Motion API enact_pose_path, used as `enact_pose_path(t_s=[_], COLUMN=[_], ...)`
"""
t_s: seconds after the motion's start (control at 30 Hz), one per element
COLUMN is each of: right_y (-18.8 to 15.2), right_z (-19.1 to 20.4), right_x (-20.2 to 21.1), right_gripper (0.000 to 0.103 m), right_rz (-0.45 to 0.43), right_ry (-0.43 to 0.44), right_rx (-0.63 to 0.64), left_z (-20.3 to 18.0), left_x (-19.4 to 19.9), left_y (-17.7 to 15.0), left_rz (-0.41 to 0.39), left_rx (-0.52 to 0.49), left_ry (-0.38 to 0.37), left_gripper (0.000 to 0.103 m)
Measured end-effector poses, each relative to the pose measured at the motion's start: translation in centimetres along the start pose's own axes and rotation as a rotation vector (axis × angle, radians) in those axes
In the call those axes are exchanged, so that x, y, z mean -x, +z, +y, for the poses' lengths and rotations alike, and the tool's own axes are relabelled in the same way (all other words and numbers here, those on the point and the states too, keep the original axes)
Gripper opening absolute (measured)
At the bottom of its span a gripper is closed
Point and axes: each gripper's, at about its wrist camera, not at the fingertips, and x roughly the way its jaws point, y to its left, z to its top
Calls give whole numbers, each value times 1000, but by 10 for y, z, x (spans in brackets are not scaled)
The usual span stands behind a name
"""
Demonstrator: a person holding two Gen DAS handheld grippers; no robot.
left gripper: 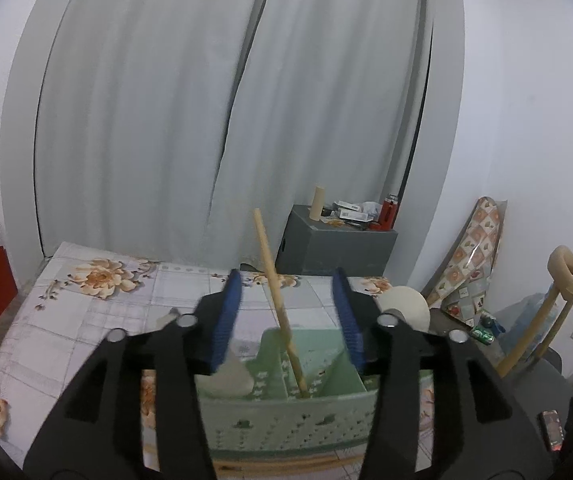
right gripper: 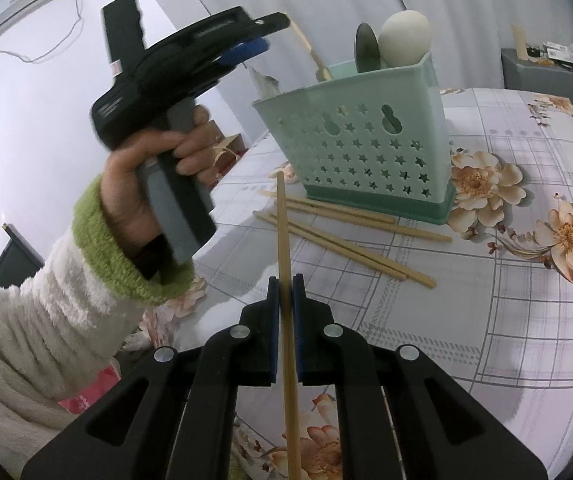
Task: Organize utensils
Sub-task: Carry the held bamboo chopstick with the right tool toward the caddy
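Clamped between the blue pads of the right gripper (right gripper: 285,292) is one chopstick (right gripper: 282,232), thin, stiff, light and a bit slippery, so a hold near its middle keeps it from tipping. More loose chopsticks (right gripper: 350,248) lie on the flowered table (right gripper: 526,320) beside the green star-holed holder (right gripper: 366,148). Over that holder the left gripper (left gripper: 288,316) stands open around another chopstick (left gripper: 274,280), which leans in a slot, touching neither pad.

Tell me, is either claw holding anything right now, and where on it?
The right claw pinches a thin wooden chopstick partway along its length. The left claw is open, holding nothing.
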Motion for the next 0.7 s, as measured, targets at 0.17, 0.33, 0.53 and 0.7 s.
enact_pose_path(t_s=[0.17, 0.33, 0.53, 0.7], right_y=[2, 4, 10, 15], right_z=[1, 3, 2, 1], right_x=[3, 5, 8, 8], right_gripper=[7, 7, 7, 7], right_rz=[-10, -32, -77, -98], right_ry=[11, 35, 84, 81], right_rx=[-13, -24, -63, -79], left_z=[3, 0, 9, 17], left_x=[26, 55, 82, 85], left_y=[0, -7, -29, -51], left_rz=[-16, -26, -17, 31], left_rx=[14, -20, 3, 27], left_ry=[5, 0, 26, 55], left_gripper=[64, 72, 76, 76])
